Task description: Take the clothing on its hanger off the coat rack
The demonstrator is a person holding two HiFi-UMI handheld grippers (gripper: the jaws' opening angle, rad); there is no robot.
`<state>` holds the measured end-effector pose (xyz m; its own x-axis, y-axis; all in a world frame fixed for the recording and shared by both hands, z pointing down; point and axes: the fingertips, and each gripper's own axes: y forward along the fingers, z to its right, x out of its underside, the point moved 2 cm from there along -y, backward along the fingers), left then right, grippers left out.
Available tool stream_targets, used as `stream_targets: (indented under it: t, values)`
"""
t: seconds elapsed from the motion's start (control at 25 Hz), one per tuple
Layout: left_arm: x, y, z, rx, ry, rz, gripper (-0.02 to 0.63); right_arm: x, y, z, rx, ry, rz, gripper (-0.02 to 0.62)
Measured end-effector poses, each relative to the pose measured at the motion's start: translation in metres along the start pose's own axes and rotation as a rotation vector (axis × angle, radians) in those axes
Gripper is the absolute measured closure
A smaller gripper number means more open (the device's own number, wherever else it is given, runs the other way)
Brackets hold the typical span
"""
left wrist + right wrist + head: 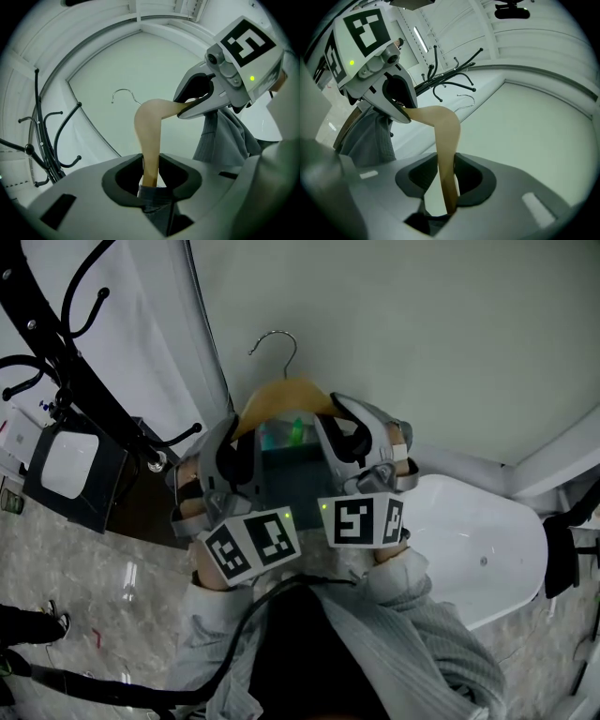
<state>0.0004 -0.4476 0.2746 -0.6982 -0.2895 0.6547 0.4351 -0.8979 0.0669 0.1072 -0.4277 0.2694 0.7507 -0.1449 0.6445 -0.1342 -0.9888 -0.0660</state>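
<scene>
Currently, the wooden hanger [286, 395] is clamped at both shoulders: one end is gripped between the jaws of the left hand-held gripper [150, 180], the other between those of the right hand-held gripper [446, 190]. On it grey clothing [225, 136] is draped, hanging between and below the two. The metal hook [275, 341] is seen free in the air, well apart from the black coat rack [75, 362] at the head view's left.
</scene>
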Motion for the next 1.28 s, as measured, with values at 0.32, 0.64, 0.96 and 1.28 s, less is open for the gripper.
stream_targets:
  t: [0.32,0.64,0.96,1.28]
  values:
    - [0.002,0.005,0.014,0.032,0.008,0.005,0.500,0.016,-0.003,-0.006,0.010,0.021,-0.030,0.485]
    - [0.001,0.002,0.011,0.017,0.016,-0.009,0.500,0.014,-0.002,-0.007,-0.007,0.040,-0.015,0.485]
    - [0.006,-0.007,0.008,0.003,0.023,-0.025,0.500,0.007,-0.005,-0.013,-0.022,0.042,0.002,0.485]
    - [-0.017,-0.005,0.018,0.044,0.024,0.011,0.500,0.011,-0.021,0.008,0.010,0.037,-0.017,0.485]
